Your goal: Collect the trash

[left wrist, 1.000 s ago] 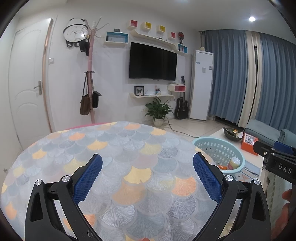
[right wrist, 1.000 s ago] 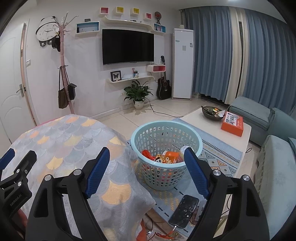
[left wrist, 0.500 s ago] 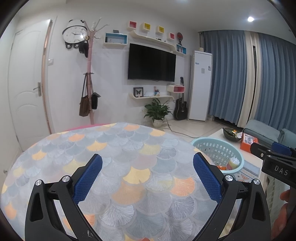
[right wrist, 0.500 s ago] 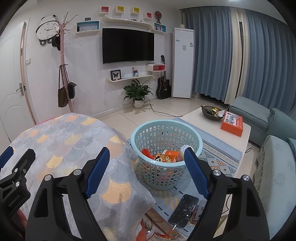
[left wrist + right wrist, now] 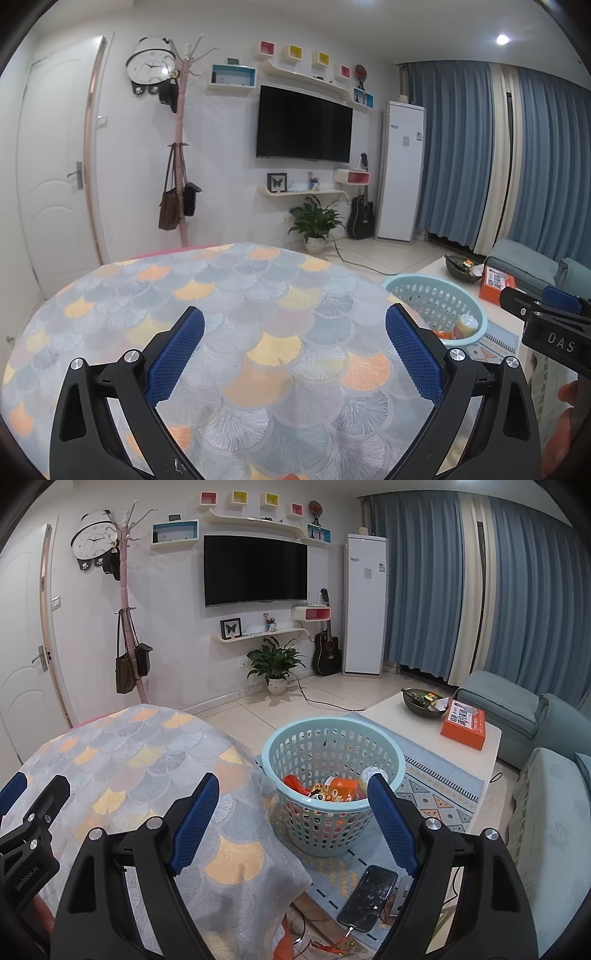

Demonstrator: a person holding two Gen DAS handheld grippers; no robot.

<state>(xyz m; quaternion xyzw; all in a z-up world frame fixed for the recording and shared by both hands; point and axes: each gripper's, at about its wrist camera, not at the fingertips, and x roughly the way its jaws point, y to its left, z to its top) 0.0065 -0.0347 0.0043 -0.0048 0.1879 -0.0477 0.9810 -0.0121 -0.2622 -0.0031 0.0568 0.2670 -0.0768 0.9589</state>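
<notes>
A light blue plastic basket (image 5: 332, 738) stands on the floor rug right of the round table; it holds orange and red wrappers (image 5: 334, 788) and a pale cup. It also shows in the left wrist view (image 5: 436, 295). My left gripper (image 5: 294, 325) is open and empty above the table with its fan-pattern cloth (image 5: 229, 288). My right gripper (image 5: 289, 794) is open and empty, held above the table's right edge and the basket's near rim. No trash shows on the cloth.
A white coffee table (image 5: 476, 734) with an orange box (image 5: 463, 727) and a dark bowl (image 5: 421, 701) stands beyond the basket. A phone (image 5: 369, 897) on a cable lies on the rug. Grey sofa (image 5: 546, 812) at right. A coat rack (image 5: 127, 627) stands behind the table.
Both grippers stay open and almost still; the views have shifted only slightly.
</notes>
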